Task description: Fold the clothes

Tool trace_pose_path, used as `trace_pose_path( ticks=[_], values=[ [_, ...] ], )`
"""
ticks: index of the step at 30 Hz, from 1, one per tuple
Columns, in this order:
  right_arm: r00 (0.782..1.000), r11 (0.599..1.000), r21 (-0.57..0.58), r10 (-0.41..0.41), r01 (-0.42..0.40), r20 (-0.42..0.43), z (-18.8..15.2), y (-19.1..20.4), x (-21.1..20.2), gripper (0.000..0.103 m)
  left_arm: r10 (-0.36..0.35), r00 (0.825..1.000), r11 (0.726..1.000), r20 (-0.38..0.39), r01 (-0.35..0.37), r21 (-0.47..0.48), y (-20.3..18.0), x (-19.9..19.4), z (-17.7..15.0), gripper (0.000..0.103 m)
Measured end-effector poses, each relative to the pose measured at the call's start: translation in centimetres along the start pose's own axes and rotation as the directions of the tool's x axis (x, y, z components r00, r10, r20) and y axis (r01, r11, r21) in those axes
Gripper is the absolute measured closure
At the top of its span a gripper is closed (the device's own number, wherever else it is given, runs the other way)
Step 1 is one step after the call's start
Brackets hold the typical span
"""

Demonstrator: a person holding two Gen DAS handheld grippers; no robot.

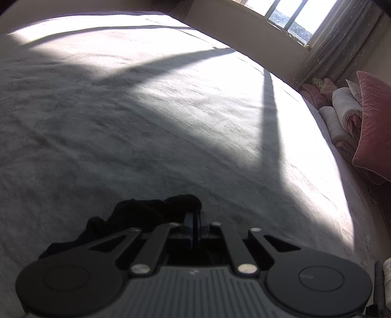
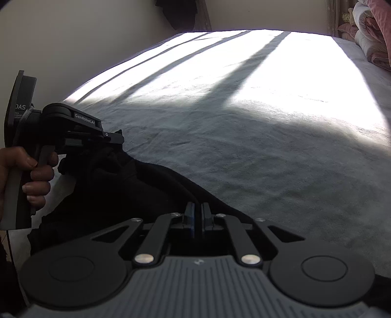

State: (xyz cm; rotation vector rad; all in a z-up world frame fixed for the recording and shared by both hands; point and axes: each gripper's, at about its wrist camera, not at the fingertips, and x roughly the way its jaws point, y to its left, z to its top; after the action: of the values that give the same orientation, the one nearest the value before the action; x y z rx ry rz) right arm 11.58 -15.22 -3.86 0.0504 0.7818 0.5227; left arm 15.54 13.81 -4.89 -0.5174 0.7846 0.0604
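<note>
A black garment [image 2: 127, 186] hangs stretched between my two grippers above a pale grey bed [image 2: 244, 127]. My right gripper [image 2: 198, 208] is shut on the garment's upper edge. My left gripper [image 1: 194, 215] is shut on a bunched corner of the same garment [image 1: 151, 208]. In the right wrist view the left gripper [image 2: 114, 139] shows at the left, held by a hand [image 2: 31, 176], with the cloth draping down from it. The lower part of the garment is hidden below both grippers.
The bed [image 1: 146, 122] fills both views, half in bright sunlight with long shadow stripes. Pink pillows [image 1: 374, 122] and rolled bedding [image 1: 342, 112] lie at its right end. A window [image 1: 293, 14] with curtains stands beyond. A plain wall [image 2: 73, 36] lies left.
</note>
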Motion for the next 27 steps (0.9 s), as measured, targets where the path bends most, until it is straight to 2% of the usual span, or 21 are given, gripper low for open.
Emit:
trace_pose_path(
  ticks=[4, 6, 9, 12, 16, 21, 27],
  values=[
    [0.998, 1.0, 0.008, -0.025, 0.025, 0.051, 0.3, -0.5, -2.2, 0.1, -0.159, 0.987, 0.987, 0.04, 0.158, 0.015, -1.4, -1.1, -0.2, 0.101],
    [0.996, 0.999, 0.012, -0.038, 0.037, 0.077, 0.5, -0.8, -3.4, 0.1, -0.248, 0.966, 0.969, 0.074, 0.245, 0.041, -2.1, -2.1, -0.1, 0.101],
    [0.992, 0.998, 0.019, -0.058, 0.056, 0.115, 0.8, -1.2, -5.0, 0.1, -0.328, 0.939, 0.943, 0.106, 0.319, 0.088, -2.7, -3.4, -0.2, 0.101],
    [0.987, 0.998, 0.026, -0.068, 0.065, 0.144, 0.9, -1.5, -6.8, 0.1, -0.356, 0.93, 0.932, 0.088, 0.346, 0.109, -2.7, -4.2, -0.3, 0.101],
    [0.992, 1.0, 0.009, -0.023, 0.022, 0.124, 0.3, -0.8, -8.1, 0.1, -0.385, 0.921, 0.916, 0.057, 0.374, 0.146, -1.9, -5.5, -0.8, 0.101],
    [0.997, 0.996, -0.048, 0.078, -0.078, 0.013, -0.8, 1.8, -7.0, 0.1, -0.491, 0.871, 0.841, 0.024, 0.467, 0.275, -0.5, -8.4, -2.1, 0.101],
    [0.982, 0.982, -0.093, 0.155, -0.165, -0.11, -2.1, 4.3, -5.8, 0.1, -0.578, 0.813, 0.71, -0.07, 0.543, 0.448, -0.1, -11.6, -4.8, 0.101]
  ],
)
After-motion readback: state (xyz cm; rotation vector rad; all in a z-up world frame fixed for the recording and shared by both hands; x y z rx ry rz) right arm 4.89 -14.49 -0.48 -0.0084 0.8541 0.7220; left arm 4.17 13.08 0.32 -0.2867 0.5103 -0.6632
